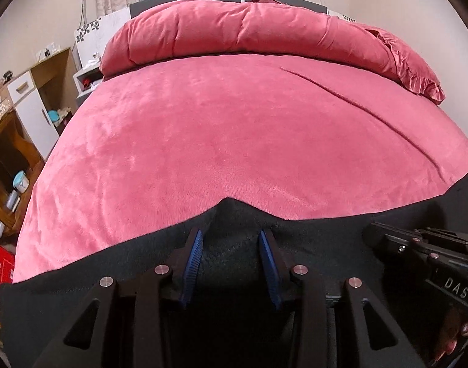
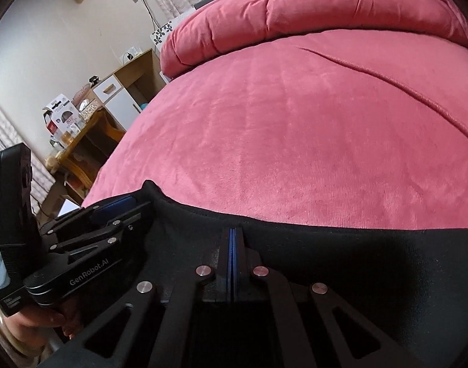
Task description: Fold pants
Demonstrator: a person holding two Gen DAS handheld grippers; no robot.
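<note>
Black pants point(image 1: 310, 239) lie along the near edge of a pink bed point(image 1: 234, 138). My left gripper point(image 1: 231, 233) is open, its blue-padded fingers apart over the pants' raised far edge, with cloth between them. In the right wrist view the pants point(image 2: 356, 260) span the bottom. My right gripper point(image 2: 233, 233) is shut at the pants' far edge; I cannot tell whether cloth is pinched. The left gripper point(image 2: 123, 205) shows at the left of that view, over the pants' corner. The right gripper's body point(image 1: 424, 251) shows at the right of the left wrist view.
A rolled pink duvet point(image 1: 264, 30) lies across the bed's far end. A seam ridge point(image 2: 402, 92) runs across the bedcover at right. Wooden shelves and a white cabinet point(image 1: 28, 110) stand left of the bed, with a cluttered wooden table point(image 2: 77, 144).
</note>
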